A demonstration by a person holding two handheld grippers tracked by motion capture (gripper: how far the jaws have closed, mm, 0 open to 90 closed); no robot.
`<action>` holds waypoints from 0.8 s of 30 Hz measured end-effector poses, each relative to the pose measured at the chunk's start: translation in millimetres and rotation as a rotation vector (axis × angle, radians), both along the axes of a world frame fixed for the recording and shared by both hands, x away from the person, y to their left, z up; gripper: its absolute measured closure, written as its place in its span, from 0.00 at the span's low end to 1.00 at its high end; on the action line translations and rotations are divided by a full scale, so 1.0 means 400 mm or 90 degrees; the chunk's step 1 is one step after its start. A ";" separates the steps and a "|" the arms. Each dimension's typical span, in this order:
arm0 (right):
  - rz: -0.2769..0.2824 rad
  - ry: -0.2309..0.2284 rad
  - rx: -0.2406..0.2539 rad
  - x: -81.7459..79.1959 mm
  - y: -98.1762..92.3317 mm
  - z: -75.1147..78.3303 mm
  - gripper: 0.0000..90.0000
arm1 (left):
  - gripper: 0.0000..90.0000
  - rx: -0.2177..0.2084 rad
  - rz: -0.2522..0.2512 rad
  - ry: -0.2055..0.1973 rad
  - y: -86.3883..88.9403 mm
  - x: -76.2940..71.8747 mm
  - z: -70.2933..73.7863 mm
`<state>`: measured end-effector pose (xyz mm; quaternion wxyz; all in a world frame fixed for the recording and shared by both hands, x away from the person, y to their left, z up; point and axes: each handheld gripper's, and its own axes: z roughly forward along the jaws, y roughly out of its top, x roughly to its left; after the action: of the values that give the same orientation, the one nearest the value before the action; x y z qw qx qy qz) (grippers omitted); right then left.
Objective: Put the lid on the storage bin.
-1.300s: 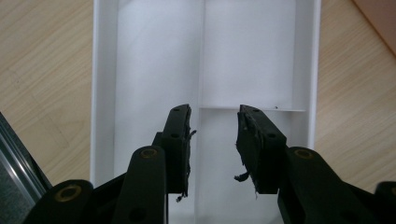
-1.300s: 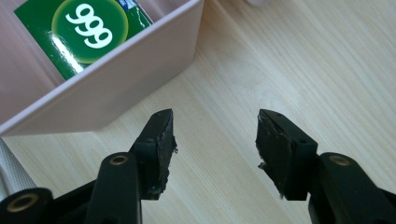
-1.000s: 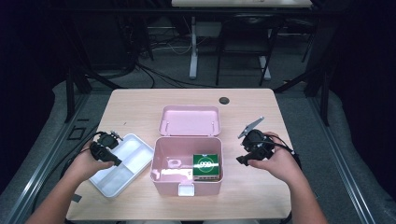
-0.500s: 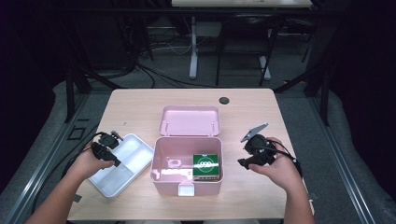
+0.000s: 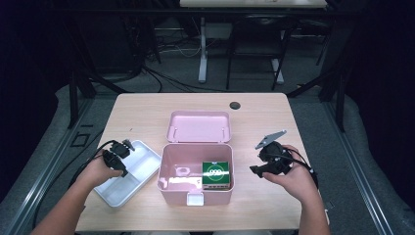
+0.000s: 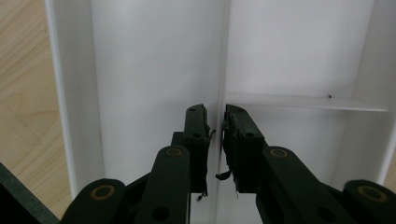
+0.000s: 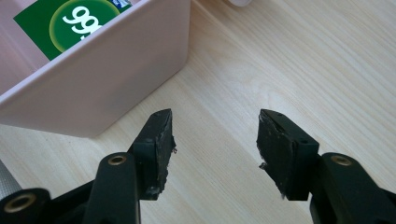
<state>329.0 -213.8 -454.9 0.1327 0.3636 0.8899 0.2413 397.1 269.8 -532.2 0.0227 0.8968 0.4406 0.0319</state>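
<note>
An open pink box [image 5: 195, 192] sits mid-table with its lid [image 5: 198, 126] lying flat behind it. A green packet [image 5: 217, 172] lies in the box's right half, also visible as the green packet [image 7: 70, 23] over the pink box wall [image 7: 102, 79]. A white divided tray [image 5: 122, 188] lies left of the box. My left gripper [image 5: 121, 152] is over the tray's far end. Seen close up, the left gripper [image 6: 215, 121] is shut on the tray's thin divider wall [image 6: 223, 46]. My right gripper [image 5: 258, 169] hovers right of the box. From its own camera, the right gripper [image 7: 215, 135] is open over bare wood.
A small black round cap [image 5: 235, 105] lies near the table's far edge. The pink box has a white latch [image 5: 195, 199] on its front. Bare wooden tabletop [image 7: 289, 60] stretches to the right of the box. Dark floor, cables and table legs lie beyond the table.
My right gripper has drifted a little toward the near edge of the table. The left gripper and the tray have stayed where they were.
</note>
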 end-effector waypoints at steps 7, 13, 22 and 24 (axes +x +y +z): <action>0.000 -0.001 -0.006 -0.002 0.002 -0.001 0.50 | 0.94 0.011 -0.013 0.018 -0.014 0.010 -0.011; 0.002 -0.006 -0.005 -0.003 0.003 0.001 0.50 | 0.97 0.026 -0.014 0.032 -0.024 0.016 -0.026; 0.000 -0.014 -0.002 -0.004 -0.001 0.002 0.50 | 0.99 0.014 -0.003 0.036 -0.016 0.018 -0.019; 0.000 -0.015 -0.002 -0.004 -0.001 0.003 0.50 | 0.99 0.014 0.000 0.034 -0.012 0.016 -0.011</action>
<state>327.3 -214.3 -453.7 0.1441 0.3605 0.8886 0.2443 403.5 264.8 -536.6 0.0010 0.8976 0.4406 0.0129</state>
